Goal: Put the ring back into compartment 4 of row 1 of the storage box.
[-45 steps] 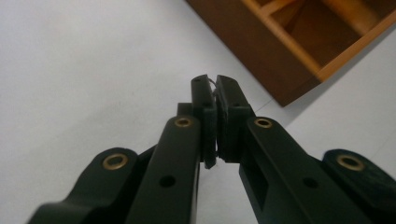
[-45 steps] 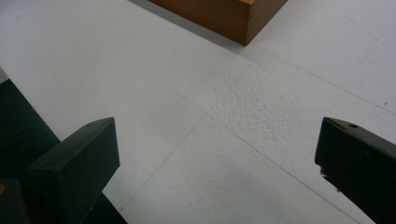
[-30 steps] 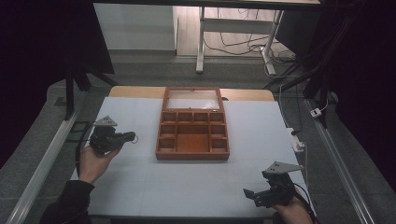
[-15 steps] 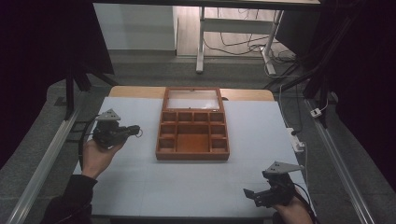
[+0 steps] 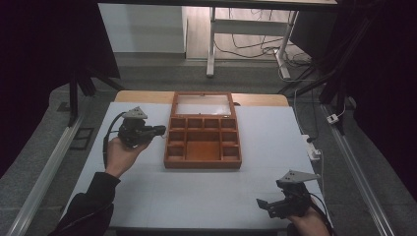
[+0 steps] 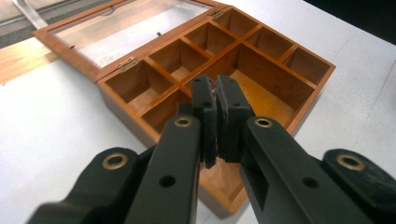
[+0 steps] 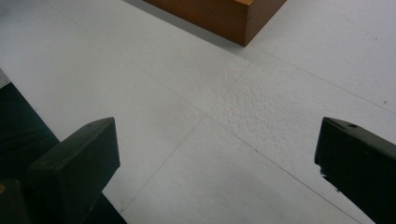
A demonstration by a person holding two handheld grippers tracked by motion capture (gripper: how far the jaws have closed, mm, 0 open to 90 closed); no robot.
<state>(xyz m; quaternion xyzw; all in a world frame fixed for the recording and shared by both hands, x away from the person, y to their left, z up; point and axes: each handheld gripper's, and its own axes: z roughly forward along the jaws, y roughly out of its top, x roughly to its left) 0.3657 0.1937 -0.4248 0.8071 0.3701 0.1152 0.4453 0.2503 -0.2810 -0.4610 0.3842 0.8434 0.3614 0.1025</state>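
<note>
Currently, the left gripper (image 5: 161, 130) is clenched on nothing, its tips just left of the wooden box (image 5: 202, 147), whose glass lid (image 5: 202, 104) lies open. The right gripper (image 5: 264, 205) is released, well right of the box, low over the table (image 5: 206, 191).

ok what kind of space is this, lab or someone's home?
Likely a lab recording rig: white mat-covered table, metal frame rails alongside, loose cables on the floor behind, dark surroundings.
</note>
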